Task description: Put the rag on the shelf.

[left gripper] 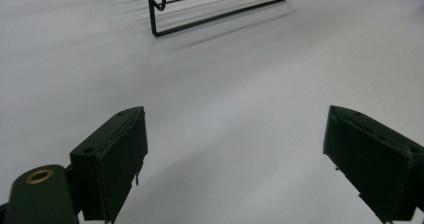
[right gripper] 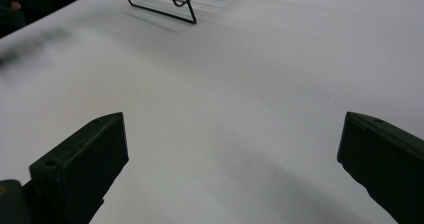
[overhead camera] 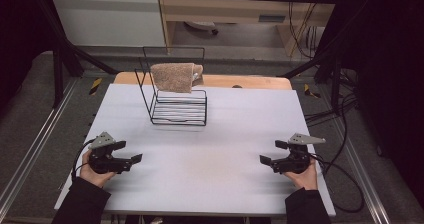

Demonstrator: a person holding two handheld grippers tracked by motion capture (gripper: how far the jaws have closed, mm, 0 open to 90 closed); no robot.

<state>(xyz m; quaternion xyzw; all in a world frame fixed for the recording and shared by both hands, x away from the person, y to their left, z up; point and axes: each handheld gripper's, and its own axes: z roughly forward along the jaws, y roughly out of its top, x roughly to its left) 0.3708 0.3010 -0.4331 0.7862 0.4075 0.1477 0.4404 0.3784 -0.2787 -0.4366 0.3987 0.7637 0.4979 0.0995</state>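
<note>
Your two sleeved forearms come in low, each hand wrapped round a black two-jaw hand-held gripper. Your left hand-held gripper (overhead camera: 129, 152) sits low over the white flat surface (overhead camera: 220, 149) near its left edge, jaws spread wide with bare surface between them. Your right hand-held gripper (overhead camera: 271, 152) mirrors it near the right edge, jaws just as wide and holding nothing. Both point inward, toward each other. Well apart from both, toward the far side of the surface, stands the black wire rack (overhead camera: 177, 106), upright. A tan folded towel (overhead camera: 173, 77) is draped over the rack's upper rail, hanging down over its back. Neither hand-held gripper touches rack or towel.
</note>
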